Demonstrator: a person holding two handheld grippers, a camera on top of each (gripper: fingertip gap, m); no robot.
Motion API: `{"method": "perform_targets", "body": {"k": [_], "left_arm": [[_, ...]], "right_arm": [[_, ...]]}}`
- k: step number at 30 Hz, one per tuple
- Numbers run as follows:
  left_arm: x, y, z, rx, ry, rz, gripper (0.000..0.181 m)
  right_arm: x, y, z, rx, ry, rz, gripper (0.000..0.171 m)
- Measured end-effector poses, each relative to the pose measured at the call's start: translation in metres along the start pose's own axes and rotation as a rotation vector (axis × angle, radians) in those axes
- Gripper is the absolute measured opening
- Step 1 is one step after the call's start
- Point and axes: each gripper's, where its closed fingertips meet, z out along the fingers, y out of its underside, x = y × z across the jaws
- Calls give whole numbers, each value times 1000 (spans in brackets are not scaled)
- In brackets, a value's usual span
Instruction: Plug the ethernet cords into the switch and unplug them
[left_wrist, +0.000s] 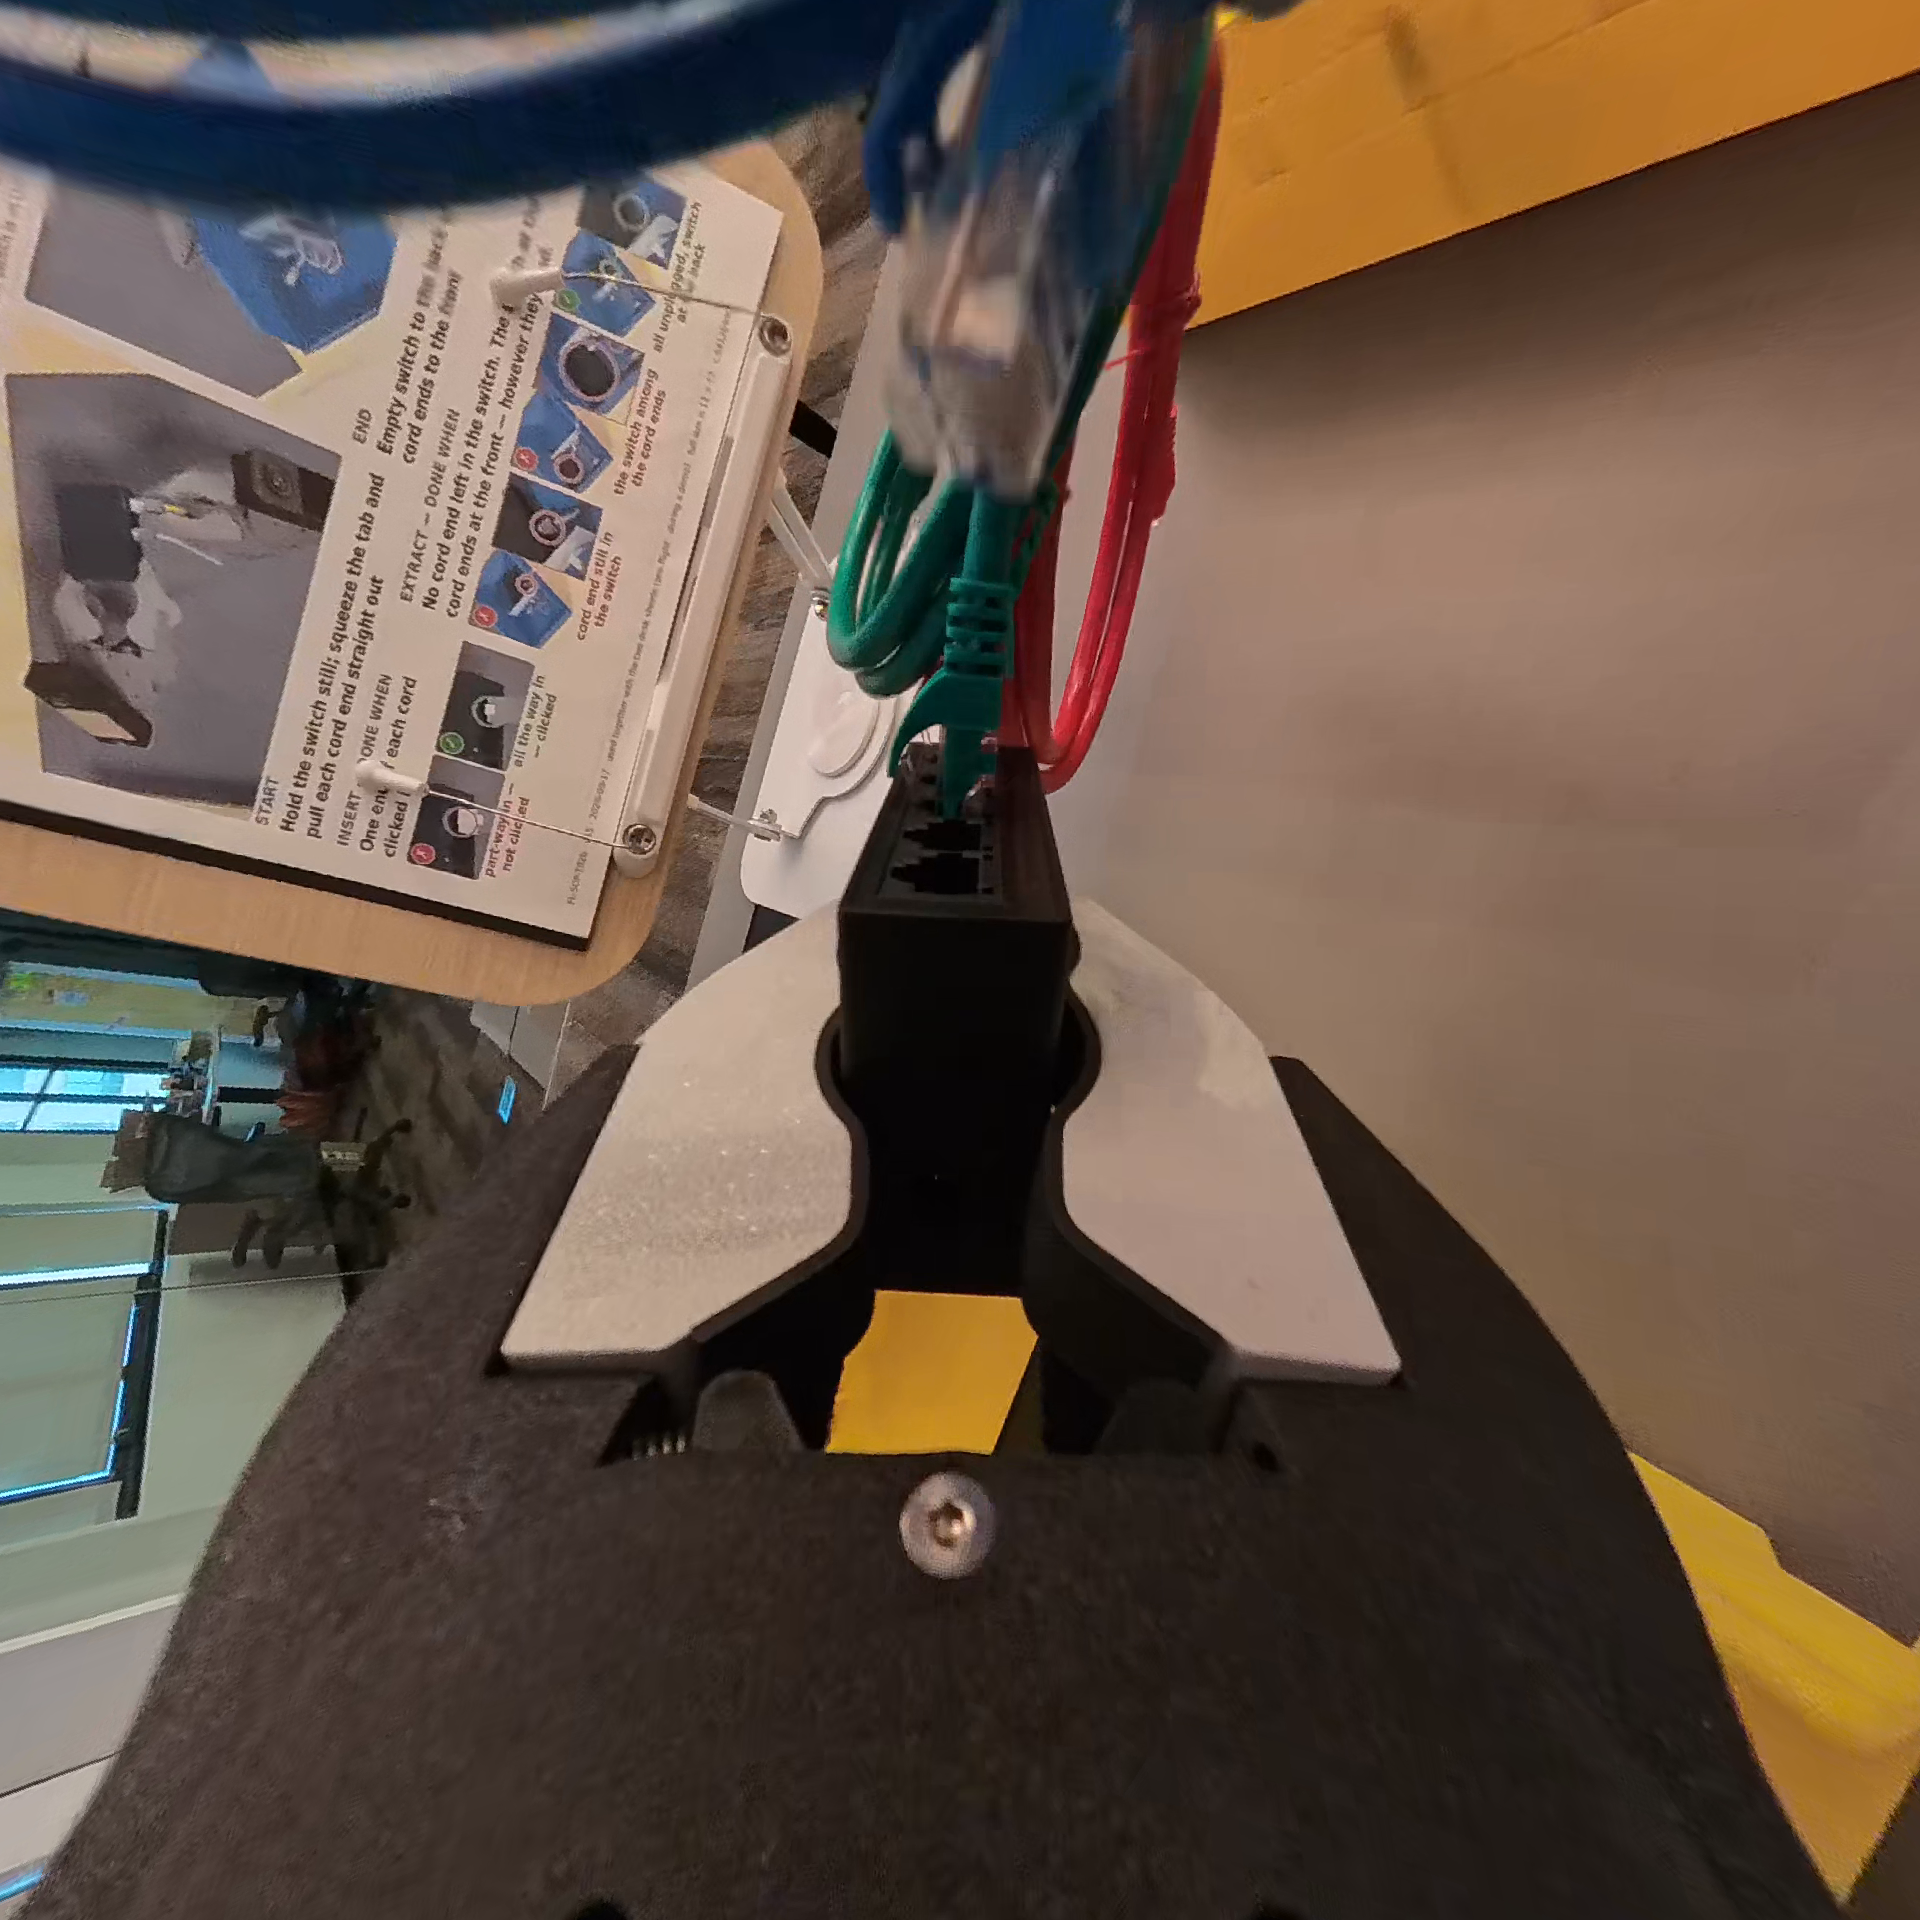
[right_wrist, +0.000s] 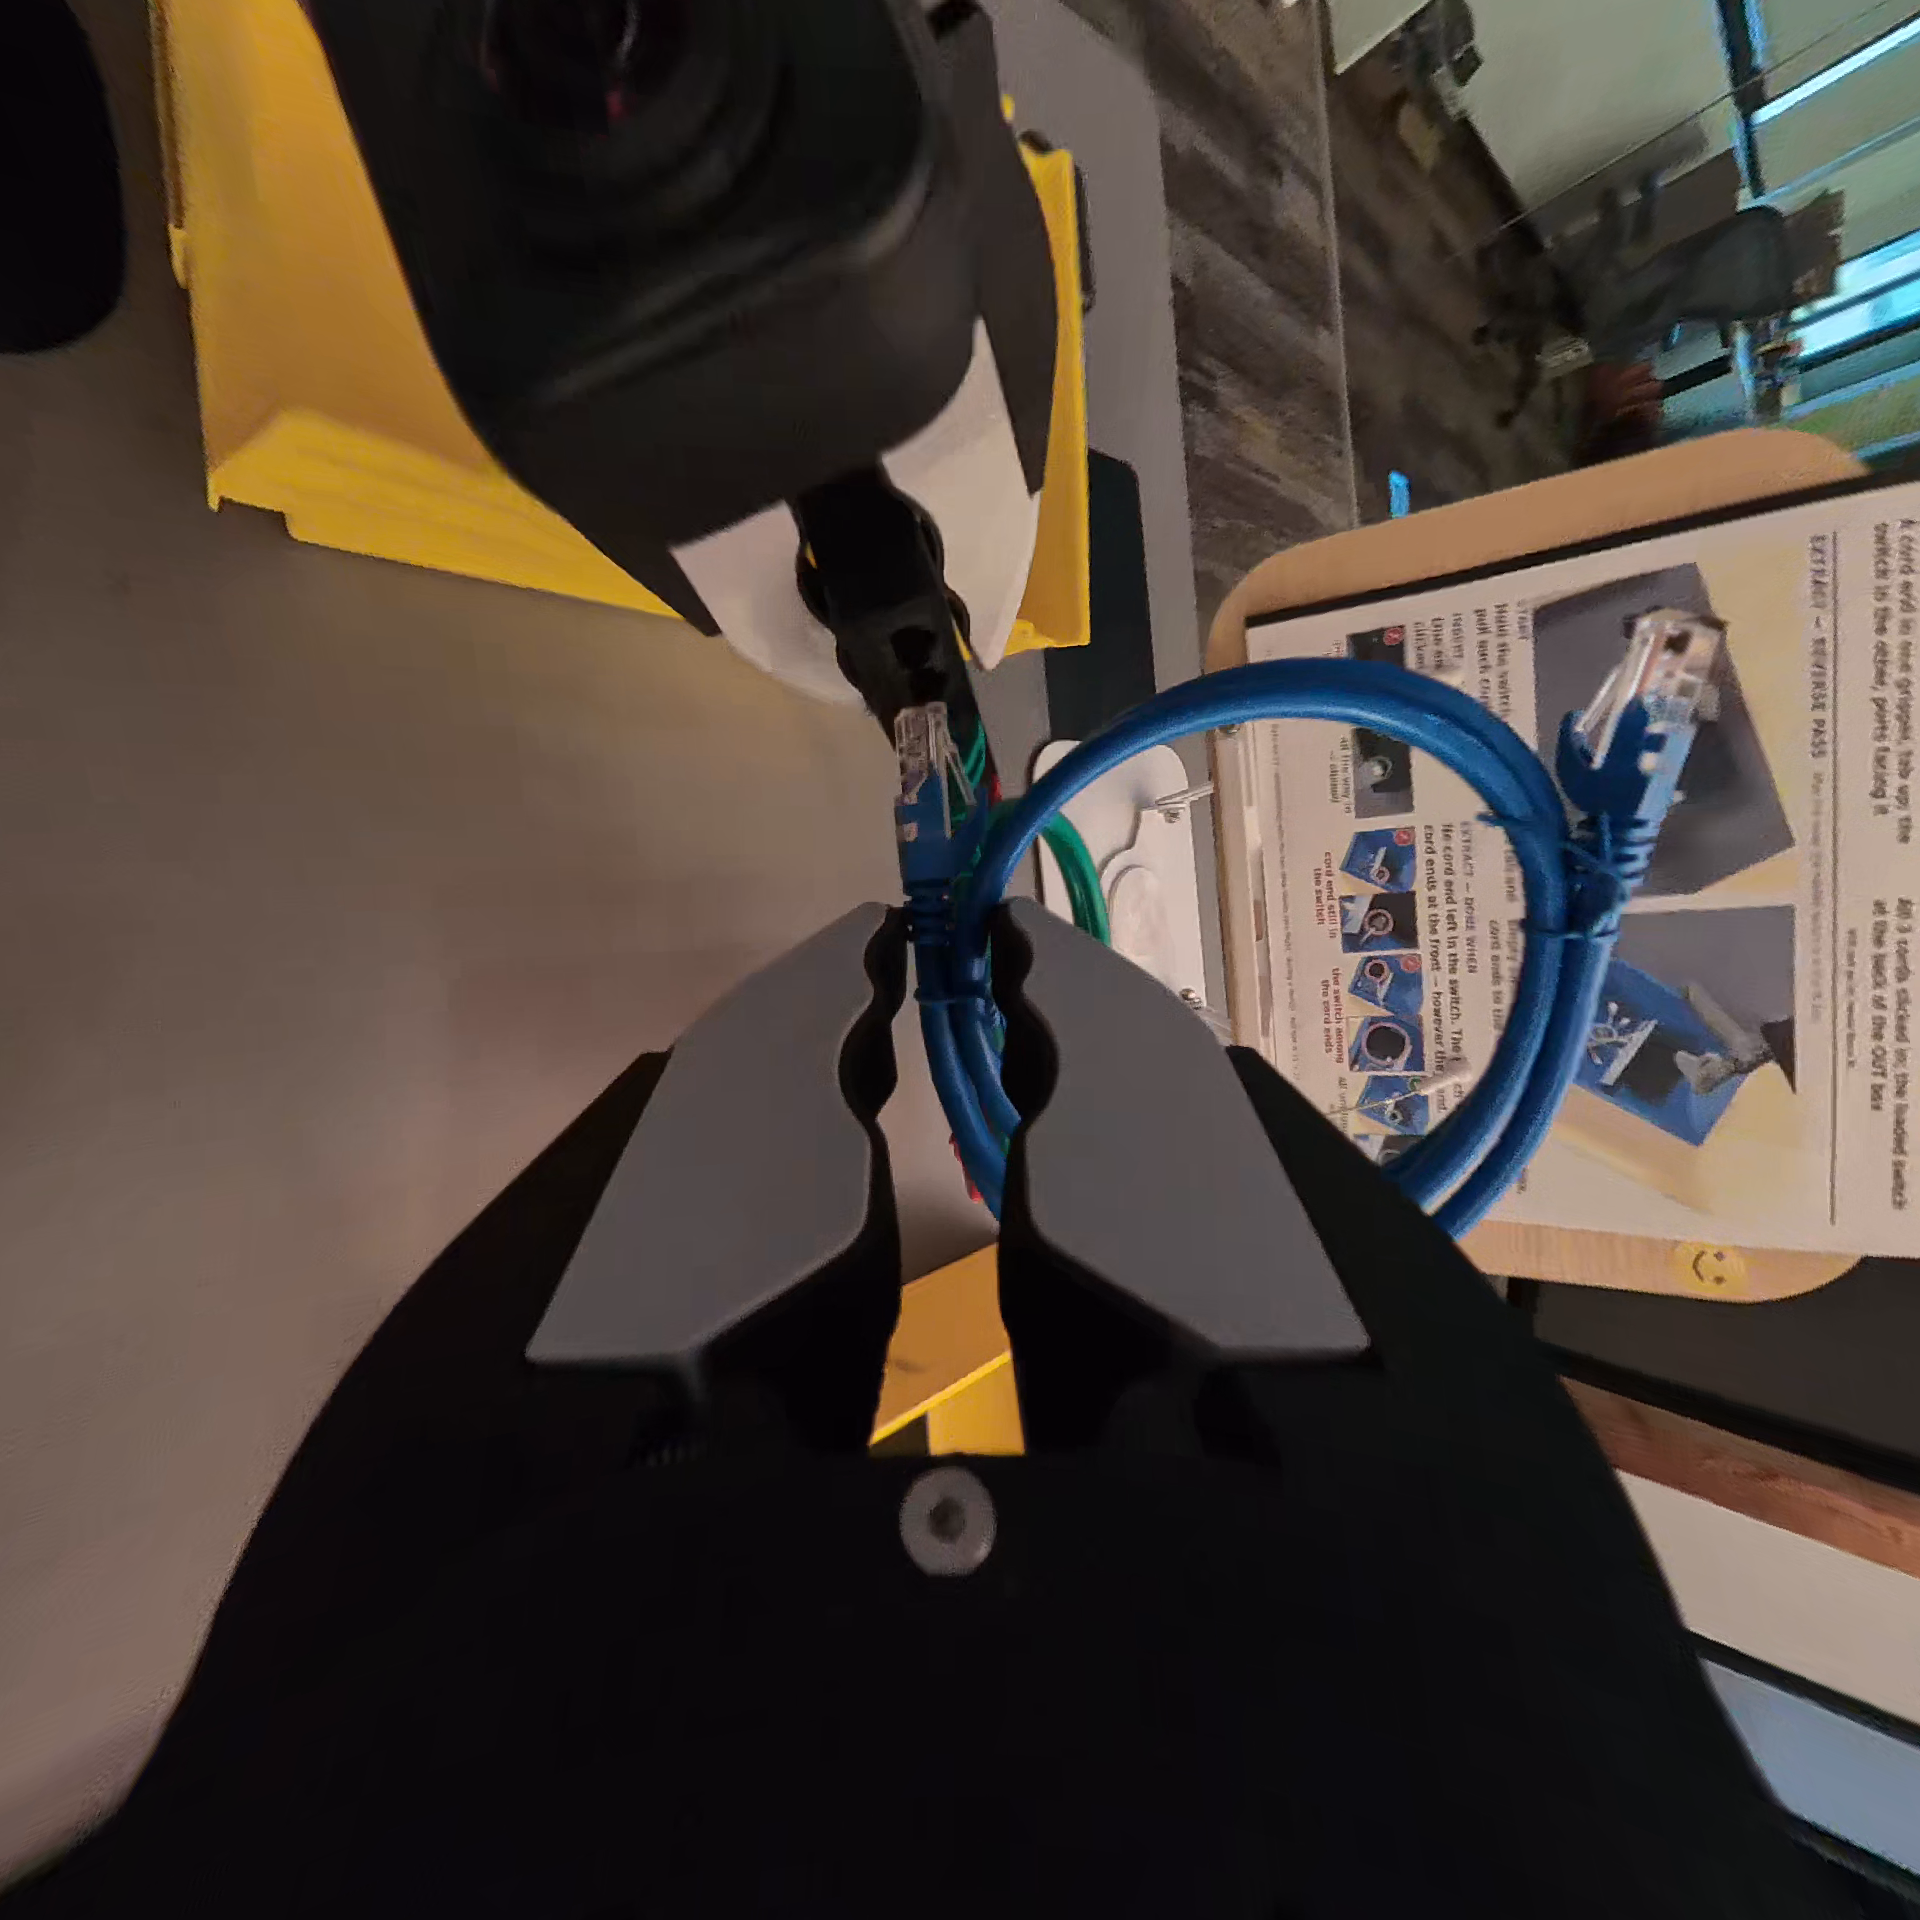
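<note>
My left gripper (left_wrist: 951, 1039) clamps the small black plastic switch (left_wrist: 951, 935), green and red cords plugged in. My right gripper (right_wrist: 945, 935) pinches the coiled blue ethernet cord (right_wrist: 1299, 707), its clear plug (right_wrist: 925, 743) just beside the switch ports.

You see the black switch (left_wrist: 951, 997) held off the table between the left gripper's fingers, port face up toward the cords. Its two nearest ports are empty. The green cord (left_wrist: 971, 665) is plugged into a port farther back, its coil hanging beyond. The red cord (left_wrist: 1117, 582) loops beside the green one; its plug end is hidden behind the switch. The coiled blue cord (right_wrist: 1299, 935) sits pinched in the right gripper's fingers, its clear plug (right_wrist: 925, 743) pointing at the switch, just short of the ports.
</note>
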Motion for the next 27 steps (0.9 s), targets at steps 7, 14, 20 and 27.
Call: {"method": "perform_targets", "body": {"k": [7,14,20,27], "left_arm": [[4,-2,2,-1,12,6,30],[5,-4,2,6,15,6,30],[5,-4,1,1,15,15,30],[6,-5,2,0,18,20,30]], "right_arm": [[-1,-1,21,-144,-36,-93,17],[-3,-3,30,-157,-44,-103,17],[-4,1,34,-159,-41,-100,17],[-5,3,37,-147,-36,-91,17]]}}
